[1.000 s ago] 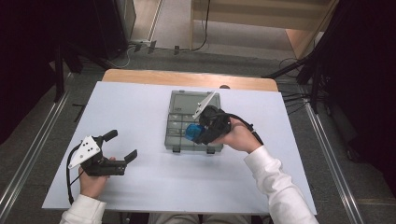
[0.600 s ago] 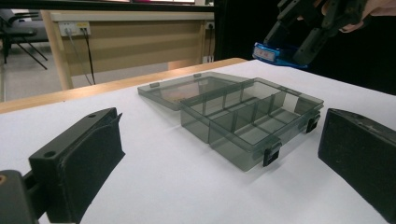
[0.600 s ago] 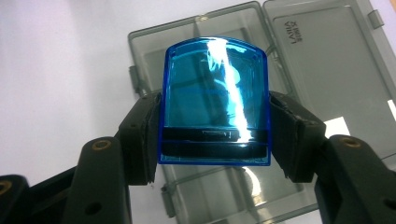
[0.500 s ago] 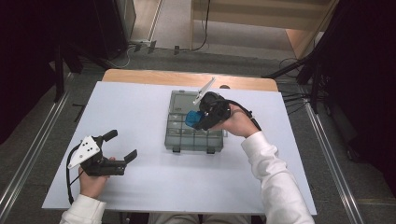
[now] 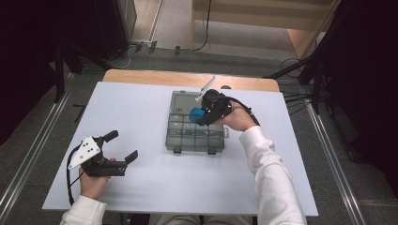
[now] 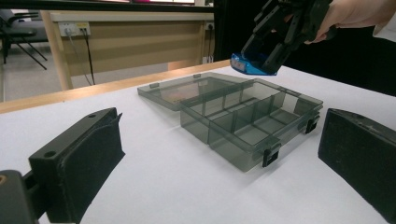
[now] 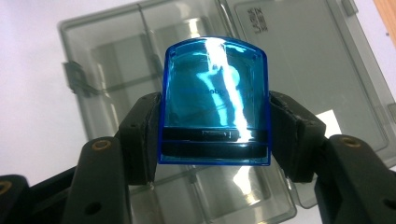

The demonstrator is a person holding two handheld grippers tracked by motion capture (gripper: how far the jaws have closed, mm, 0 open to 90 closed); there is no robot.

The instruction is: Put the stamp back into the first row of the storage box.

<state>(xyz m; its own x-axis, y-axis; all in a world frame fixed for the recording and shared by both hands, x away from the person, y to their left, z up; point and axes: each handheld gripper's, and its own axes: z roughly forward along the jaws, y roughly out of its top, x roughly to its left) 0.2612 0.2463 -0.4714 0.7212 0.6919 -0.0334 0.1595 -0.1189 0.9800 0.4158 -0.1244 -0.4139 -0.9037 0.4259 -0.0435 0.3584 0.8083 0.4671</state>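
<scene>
The right hand-held gripper [image 5: 202,115] is clenched on a blue translucent case [image 7: 215,100], held above the open grey compartment box [image 5: 195,131] directly beneath it, while the left hand-held gripper [image 5: 123,146], jaws apart and empty, rests well apart on the worktop [image 5: 141,187].

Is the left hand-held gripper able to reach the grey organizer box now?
Probably yes: the left hand-held gripper is open, and bare table lies between it and the grey organizer box.

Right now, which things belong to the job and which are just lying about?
In the job:
- blue plastic case, clamped in the right hand-held gripper
- open grey compartment box

Idle:
- left hand-held gripper, open, apart from the box
- floor cables
</scene>
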